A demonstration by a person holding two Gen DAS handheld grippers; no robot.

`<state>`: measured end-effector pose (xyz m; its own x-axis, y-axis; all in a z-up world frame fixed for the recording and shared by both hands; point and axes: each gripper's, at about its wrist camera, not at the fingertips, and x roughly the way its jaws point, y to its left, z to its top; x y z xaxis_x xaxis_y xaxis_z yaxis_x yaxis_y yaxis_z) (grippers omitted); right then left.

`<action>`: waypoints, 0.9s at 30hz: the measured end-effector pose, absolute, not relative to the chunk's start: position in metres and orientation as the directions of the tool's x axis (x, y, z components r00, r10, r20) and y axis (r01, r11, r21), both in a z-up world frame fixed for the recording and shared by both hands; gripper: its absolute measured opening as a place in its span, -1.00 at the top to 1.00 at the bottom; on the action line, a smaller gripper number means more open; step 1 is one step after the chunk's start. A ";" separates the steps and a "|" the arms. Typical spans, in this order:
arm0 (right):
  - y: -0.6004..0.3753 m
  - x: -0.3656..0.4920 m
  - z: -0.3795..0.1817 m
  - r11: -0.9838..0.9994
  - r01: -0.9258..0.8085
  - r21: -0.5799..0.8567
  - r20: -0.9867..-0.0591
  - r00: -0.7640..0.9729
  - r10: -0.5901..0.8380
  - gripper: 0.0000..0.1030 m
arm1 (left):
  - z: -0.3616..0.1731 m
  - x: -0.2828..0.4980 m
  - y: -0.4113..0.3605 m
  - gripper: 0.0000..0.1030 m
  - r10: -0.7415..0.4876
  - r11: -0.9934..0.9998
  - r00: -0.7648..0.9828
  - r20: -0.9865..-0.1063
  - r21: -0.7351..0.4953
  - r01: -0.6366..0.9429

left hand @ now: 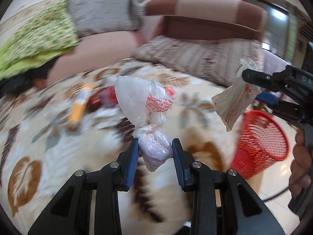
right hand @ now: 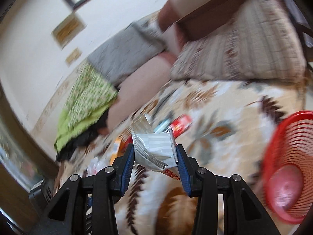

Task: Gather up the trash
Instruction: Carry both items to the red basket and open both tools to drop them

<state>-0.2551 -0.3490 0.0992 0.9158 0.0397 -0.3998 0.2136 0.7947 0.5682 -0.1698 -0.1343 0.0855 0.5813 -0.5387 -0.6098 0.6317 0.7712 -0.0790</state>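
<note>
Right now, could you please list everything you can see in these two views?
knotted plastic bag: one, white with red print, held in the left tool
wrapper: one, silvery white, held in the right tool
mesh basket: one, red, on the floor at the blanket's right edge
blanket: one, cream with brown leaf pattern, spread below both tools
loose litter: several orange, red and white pieces, blurred, on the blanket
cushions: one grey, one patterned, on the sofa
green cloth: one, on the sofa's left
left tool: one, black with blue pads
right tool: one, black with blue pads
hand: one, gripping the right tool's handle
</note>
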 end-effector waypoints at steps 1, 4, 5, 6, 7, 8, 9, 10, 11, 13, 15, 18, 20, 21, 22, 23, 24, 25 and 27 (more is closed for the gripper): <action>-0.367 -0.272 0.102 0.780 0.244 0.577 -0.393 0.920 0.002 0.11 | 0.090 -0.174 -0.147 0.36 -0.563 0.748 0.562 -0.606 -0.083 0.659; -0.408 -0.310 0.105 0.732 0.305 0.610 -0.384 0.921 -0.063 0.11 | 0.101 -0.187 -0.189 0.35 -0.636 0.664 0.486 -0.600 -0.104 0.740; -0.421 -0.323 0.105 0.714 0.324 0.621 -0.383 0.920 -0.084 0.11 | 0.104 -0.192 -0.205 0.35 -0.660 0.631 0.449 -0.602 -0.121 0.766; -0.432 -0.335 0.104 0.698 0.344 0.629 -0.385 0.917 -0.104 0.11 | 0.105 -0.196 -0.218 0.35 -0.677 0.607 0.419 -0.605 -0.136 0.783; -0.442 -0.345 0.103 0.688 0.359 0.631 -0.389 0.914 -0.120 0.10 | 0.106 -0.200 -0.233 0.35 -0.691 0.581 0.387 -0.610 -0.151 0.800; -0.454 -0.358 0.101 0.676 0.382 0.630 -0.393 0.908 -0.147 0.10 | 0.106 -0.206 -0.252 0.35 -0.706 0.550 0.348 -0.617 -0.169 0.818; -0.462 -0.368 0.100 0.666 0.398 0.631 -0.394 0.904 -0.167 0.10 | 0.106 -0.210 -0.263 0.35 -0.713 0.533 0.327 -0.620 -0.178 0.827; -0.474 -0.381 0.096 0.642 0.423 0.640 -0.397 0.897 -0.195 0.10 | 0.106 -0.214 -0.277 0.35 -0.721 0.510 0.298 -0.625 -0.189 0.839; -0.484 -0.389 0.092 0.620 0.438 0.651 -0.401 0.892 -0.209 0.09 | 0.105 -0.220 -0.292 0.34 -0.726 0.488 0.269 -0.633 -0.198 0.850; -0.499 -0.399 0.085 0.587 0.470 0.660 -0.420 0.878 -0.231 0.08 | 0.101 -0.231 -0.323 0.34 -0.727 0.452 0.227 -0.648 -0.204 0.868; -0.509 -0.405 0.077 0.565 0.490 0.664 -0.433 0.868 -0.244 0.07 | 0.098 -0.241 -0.344 0.34 -0.724 0.431 0.205 -0.659 -0.199 0.880; -0.523 -0.404 0.067 0.533 0.525 0.664 -0.472 0.846 -0.247 -0.05 | 0.094 -0.248 -0.371 -0.08 -0.705 0.415 0.183 -0.685 -0.189 0.890; -0.529 -0.406 0.064 0.521 0.528 0.671 -0.473 0.845 -0.249 -0.16 | 0.093 -0.248 -0.379 -0.21 -0.698 0.431 0.192 -0.690 -0.190 0.882; -0.530 -0.405 0.064 0.523 0.528 0.669 -0.471 0.846 -0.252 -0.19 | 0.094 -0.247 -0.378 -0.21 -0.700 0.436 0.195 -0.687 -0.194 0.879; -0.531 -0.407 0.064 0.529 0.531 0.662 -0.471 0.844 -0.257 -0.23 | 0.095 -0.245 -0.377 -0.21 -0.701 0.437 0.192 -0.686 -0.201 0.877; -0.531 -0.407 0.065 0.535 0.534 0.655 -0.471 0.842 -0.263 -0.25 | 0.096 -0.243 -0.372 -0.21 -0.702 0.442 0.195 -0.685 -0.204 0.874; -0.531 -0.406 0.066 0.540 0.534 0.650 -0.470 0.842 -0.266 -0.29 | 0.096 -0.239 -0.369 -0.21 -0.702 0.448 0.202 -0.683 -0.203 0.871; -0.530 -0.406 0.066 0.542 0.532 0.651 -0.468 0.843 -0.265 -0.30 | 0.097 -0.235 -0.364 -0.21 -0.701 0.460 0.213 -0.681 -0.203 0.865; -0.525 -0.401 0.066 0.552 0.518 0.653 -0.468 0.850 -0.244 -0.31 | 0.099 -0.226 -0.346 -0.22 -0.700 0.487 0.232 -0.675 -0.215 0.846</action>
